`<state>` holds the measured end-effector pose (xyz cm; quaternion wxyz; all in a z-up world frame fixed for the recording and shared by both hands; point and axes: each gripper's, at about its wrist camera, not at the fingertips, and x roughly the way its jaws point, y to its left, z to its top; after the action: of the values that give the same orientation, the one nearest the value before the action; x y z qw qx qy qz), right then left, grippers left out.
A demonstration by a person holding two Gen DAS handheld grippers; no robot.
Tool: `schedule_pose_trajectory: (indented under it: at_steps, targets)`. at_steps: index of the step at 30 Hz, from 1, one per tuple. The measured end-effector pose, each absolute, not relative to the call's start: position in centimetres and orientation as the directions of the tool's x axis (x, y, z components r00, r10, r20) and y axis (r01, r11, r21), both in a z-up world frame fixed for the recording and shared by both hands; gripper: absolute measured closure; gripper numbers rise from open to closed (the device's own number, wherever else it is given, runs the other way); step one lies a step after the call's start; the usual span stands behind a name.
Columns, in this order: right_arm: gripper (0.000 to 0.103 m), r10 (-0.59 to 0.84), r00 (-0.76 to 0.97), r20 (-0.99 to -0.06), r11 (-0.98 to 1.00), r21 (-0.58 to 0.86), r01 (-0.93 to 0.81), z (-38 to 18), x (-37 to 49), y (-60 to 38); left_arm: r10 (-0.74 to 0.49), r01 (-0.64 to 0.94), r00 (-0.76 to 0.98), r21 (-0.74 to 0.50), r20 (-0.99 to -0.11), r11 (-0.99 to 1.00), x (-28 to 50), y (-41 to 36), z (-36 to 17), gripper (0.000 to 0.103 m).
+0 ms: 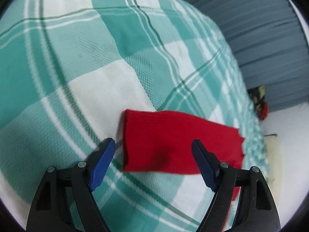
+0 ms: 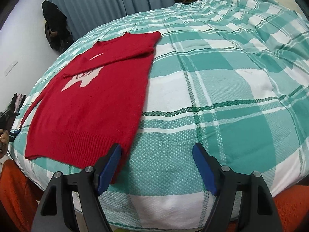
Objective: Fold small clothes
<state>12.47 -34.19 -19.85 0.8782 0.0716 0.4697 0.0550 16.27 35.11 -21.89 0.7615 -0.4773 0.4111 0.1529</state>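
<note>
On the checked bedspread (image 2: 212, 89), both my grippers, left (image 1: 154, 149) and right (image 2: 156, 155), hover fingers apart; I should pinch the red sweater (image 2: 92, 104) sleeve cuff (image 1: 173, 141) squarely before folding inward.

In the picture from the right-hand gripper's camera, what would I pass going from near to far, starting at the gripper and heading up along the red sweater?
Right gripper → sweater's ribbed hem → pale animal design → folded-over sleeve → collar → blue-grey curtain.
</note>
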Motion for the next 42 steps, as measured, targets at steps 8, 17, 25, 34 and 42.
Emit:
schedule_pose_trajectory:
  at_steps: [8,17,25,34,42]
  targets:
    - [0.026,0.185,0.566,-0.803,0.979,0.203,-0.032,-19.7,12.7,-34.4,-0.082,-0.624,0.612,-0.544,-0.787,0.561,20.7,34.0,-16.2,0.100]
    - [0.026,0.256,0.571,-0.780,0.954,0.300,-0.017,-19.7,13.2,-35.5,-0.203,-0.098,0.761,-0.419,-0.617,0.903,34.7,13.3,3.4,0.099]
    - [0.026,0.292,0.563,-0.773,0.938,0.347,-0.010,-20.1,13.5,-36.2,-0.382,0.272,0.539,-0.274,-0.751,0.922,37.7,-10.8,-5.9,0.042]
    - [0.026,0.319,0.562,-0.763,0.924,0.382,-0.006,-20.3,13.8,-36.8,-0.307,0.222,0.444,-0.229,-0.842,0.948,26.5,-6.9,-13.9,0.045]
    - [0.023,0.318,0.559,-0.765,0.924,0.382,-0.003,-20.7,14.1,-36.7,-0.052,-0.136,0.458,-0.127,-0.888,0.983,30.3,7.8,-16.3,0.053]
